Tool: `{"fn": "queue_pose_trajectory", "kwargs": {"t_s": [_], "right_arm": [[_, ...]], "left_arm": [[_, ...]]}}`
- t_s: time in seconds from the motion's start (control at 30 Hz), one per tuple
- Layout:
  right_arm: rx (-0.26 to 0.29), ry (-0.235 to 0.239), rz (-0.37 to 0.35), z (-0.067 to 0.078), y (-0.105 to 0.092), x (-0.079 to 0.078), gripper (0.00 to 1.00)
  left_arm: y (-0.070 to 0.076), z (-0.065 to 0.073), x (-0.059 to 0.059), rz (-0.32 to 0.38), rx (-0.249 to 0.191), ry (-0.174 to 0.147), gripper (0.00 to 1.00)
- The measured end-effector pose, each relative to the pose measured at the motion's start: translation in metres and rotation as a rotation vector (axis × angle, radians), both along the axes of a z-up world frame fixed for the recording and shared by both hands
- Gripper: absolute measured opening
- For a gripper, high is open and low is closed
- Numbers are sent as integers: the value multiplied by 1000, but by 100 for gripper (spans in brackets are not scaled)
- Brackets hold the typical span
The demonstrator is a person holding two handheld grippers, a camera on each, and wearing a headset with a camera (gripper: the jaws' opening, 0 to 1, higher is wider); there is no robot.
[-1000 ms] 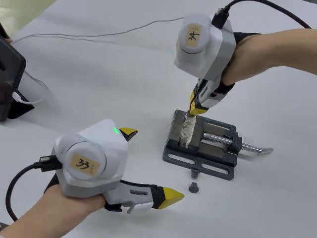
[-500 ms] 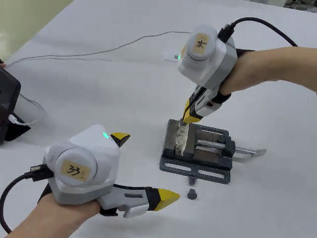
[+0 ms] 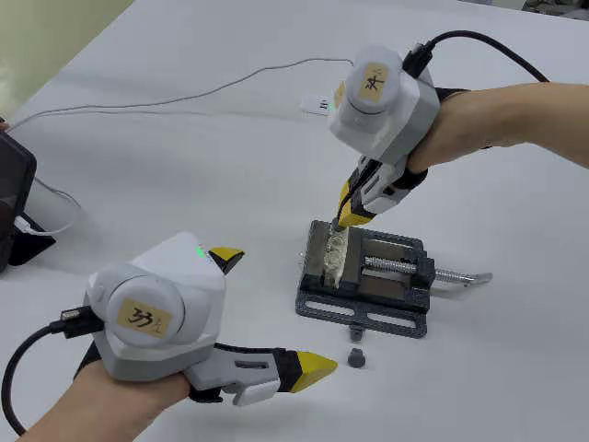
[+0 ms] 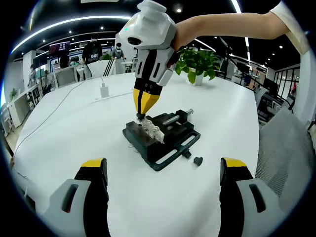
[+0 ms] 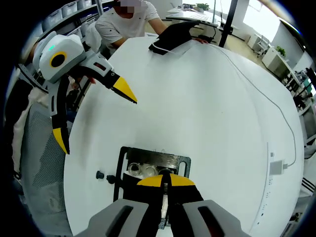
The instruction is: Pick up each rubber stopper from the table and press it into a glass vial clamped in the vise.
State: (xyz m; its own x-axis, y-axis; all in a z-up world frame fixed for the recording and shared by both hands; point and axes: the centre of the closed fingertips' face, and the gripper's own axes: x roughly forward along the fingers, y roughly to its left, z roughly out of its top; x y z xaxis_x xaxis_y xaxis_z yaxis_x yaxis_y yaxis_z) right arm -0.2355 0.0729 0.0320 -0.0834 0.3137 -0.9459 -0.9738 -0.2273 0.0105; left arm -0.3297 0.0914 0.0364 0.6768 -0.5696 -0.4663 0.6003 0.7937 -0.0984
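1. Lower left of the head view: white left gripper with black, yellow-tipped jaws (image 3: 271,311), held low over the table. Jaws stand wide apart, nothing between them.
2. Just right of its lower tip, one small dark grey rubber stopper (image 3: 357,358) lies loose on the plain white tabletop (image 3: 184,175), just in front of the vise and apart from it.
3. Centre: dark grey metal bench vise (image 3: 368,304), screw handle pointing to frame right. A row of clear glass vials (image 3: 333,256) stands clamped between its jaws.
4. White right gripper (image 3: 348,217) comes down from the upper right, tips right over the far end of the vial row. Jaws closed together; whether a stopper sits between them, cannot tell.
5. Farther back: thin white cable (image 3: 184,97) trails across the tabletop to a white plug (image 3: 317,104); black device (image 3: 11,193) at the left edge.
6. Left gripper view, background: green potted plant (image 4: 197,61) at the table's far edge, office desks behind, strip lights on a dark ceiling.
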Motion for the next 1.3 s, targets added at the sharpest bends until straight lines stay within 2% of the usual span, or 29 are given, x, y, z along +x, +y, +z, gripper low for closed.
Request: {"fn": "queue_pose_trajectory", "kwargs": {"t_s": [0.37, 0.6, 0.7, 0.77, 0.8, 0.87, 0.9, 0.93, 1.0, 1.3], "right_arm": [[14, -25, 22, -1, -1, 5, 0], [18, -33, 24, 1, -2, -1, 0], [22, -40, 18, 3, -2, 0, 3], [14, 13, 1, 2, -5, -5, 20], [18, 1, 10, 3, -5, -4, 26], [34, -16, 22, 6, -6, -6, 21], [42, -15, 11, 7, -6, -7, 23], [67, 1, -10, 9, -5, -10, 28], [81, 2, -15, 11, -6, -12, 36], [100, -11, -39, 4, -20, -16, 61]], "left_arm": [[1, 0, -1, 0, 2, 0, 94], [2, 1, -3, -2, 7, 0, 94], [3, 1, -3, -2, 9, 0, 94], [3, 1, -4, -2, 12, 0, 94], [3, 1, -4, -2, 11, 0, 94], [3, 1, -3, -1, 11, -1, 94], [3, 1, -3, -2, 11, -1, 94], [3, 1, -4, -3, 11, -1, 94], [2, 2, -4, -6, 12, -2, 94], [0, 5, -6, -12, 10, -10, 94]]}}
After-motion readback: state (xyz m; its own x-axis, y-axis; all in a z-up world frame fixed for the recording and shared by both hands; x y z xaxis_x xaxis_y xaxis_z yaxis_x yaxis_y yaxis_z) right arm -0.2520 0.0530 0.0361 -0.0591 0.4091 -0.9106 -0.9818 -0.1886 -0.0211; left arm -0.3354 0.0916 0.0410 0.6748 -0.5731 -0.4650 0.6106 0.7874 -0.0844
